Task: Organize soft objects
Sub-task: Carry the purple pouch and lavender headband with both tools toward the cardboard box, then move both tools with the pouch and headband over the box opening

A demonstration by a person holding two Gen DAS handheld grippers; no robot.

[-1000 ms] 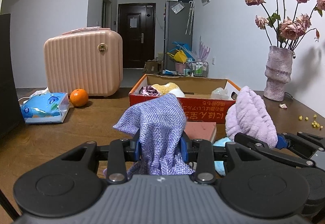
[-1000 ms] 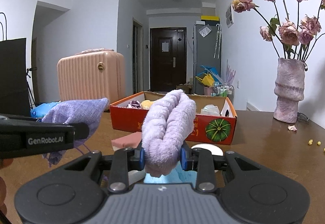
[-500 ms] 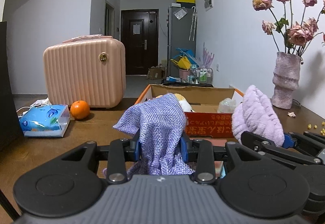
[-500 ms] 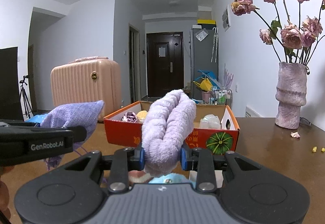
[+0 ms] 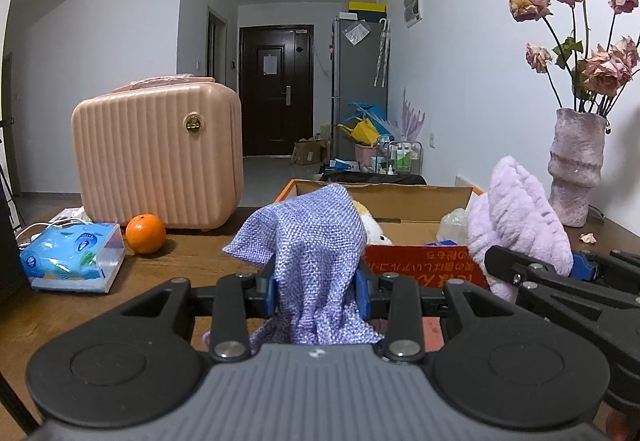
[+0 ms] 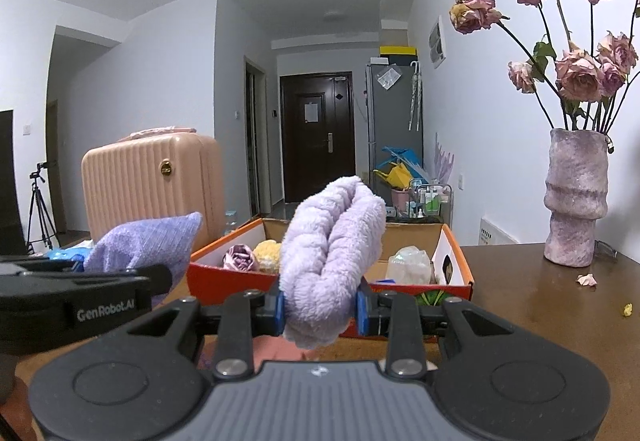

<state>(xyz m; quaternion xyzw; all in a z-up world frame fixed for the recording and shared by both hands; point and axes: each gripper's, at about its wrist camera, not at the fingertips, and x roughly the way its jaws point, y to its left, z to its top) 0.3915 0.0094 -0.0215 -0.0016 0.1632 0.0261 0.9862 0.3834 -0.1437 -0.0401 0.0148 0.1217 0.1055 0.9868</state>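
My left gripper (image 5: 318, 291) is shut on a purple woven cloth (image 5: 316, 241) that droops over its fingers. My right gripper (image 6: 320, 311) is shut on a fluffy lilac towel (image 6: 334, 253), folded and standing up between the pads. Each gripper shows in the other's view: the lilac towel (image 5: 516, 217) at the right of the left wrist view, the woven cloth (image 6: 144, 245) at the left of the right wrist view. Just beyond both sits an open orange cardboard box (image 6: 456, 261) holding a yellow plush, a mauve fabric rose (image 6: 240, 257) and a clear bag. Both grippers hang over the brown table in front of the box.
A pink ribbed suitcase (image 5: 160, 157), an orange (image 5: 145, 233) and a blue tissue pack (image 5: 72, 261) stand at the left of the table (image 6: 540, 321). A pink vase of dried roses (image 6: 576, 197) stands at the right by the wall. Petals lie near it.
Both grippers have moved up to the box with their cloths still held; the box and suitcase loom larger, and the pink and blue items on the table before the box have dropped out of sight.
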